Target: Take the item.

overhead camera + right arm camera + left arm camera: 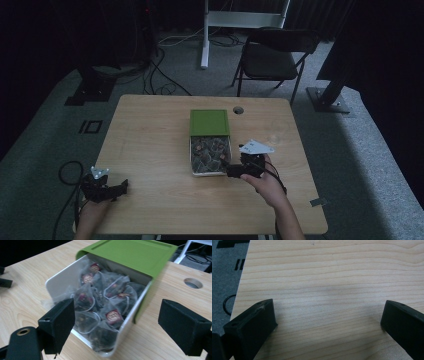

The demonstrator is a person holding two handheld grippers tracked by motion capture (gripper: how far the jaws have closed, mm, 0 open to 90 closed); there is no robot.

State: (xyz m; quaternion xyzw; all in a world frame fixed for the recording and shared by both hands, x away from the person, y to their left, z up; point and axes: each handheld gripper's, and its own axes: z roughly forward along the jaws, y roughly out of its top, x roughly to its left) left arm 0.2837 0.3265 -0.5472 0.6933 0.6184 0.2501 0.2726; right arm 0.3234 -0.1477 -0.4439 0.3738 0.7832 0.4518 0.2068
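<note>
My left gripper (117, 189) sits at the table's (150, 150) near left corner, jaws wide over bare wood. Mid-table, the white box (60, 277) of tea bags (110, 315), green lid (209, 122) slid back, lies between my right gripper's (117, 322) wide jaws, untouched.

The table (332, 277) was pale, matt, grained wood. The box (53, 281) looked like smooth white plastic or metal, its green lid (132, 253) matt. The sachets (100, 300) were sheer, glossy mesh. The right gripper (116, 322) looked matt black plastic.
</note>
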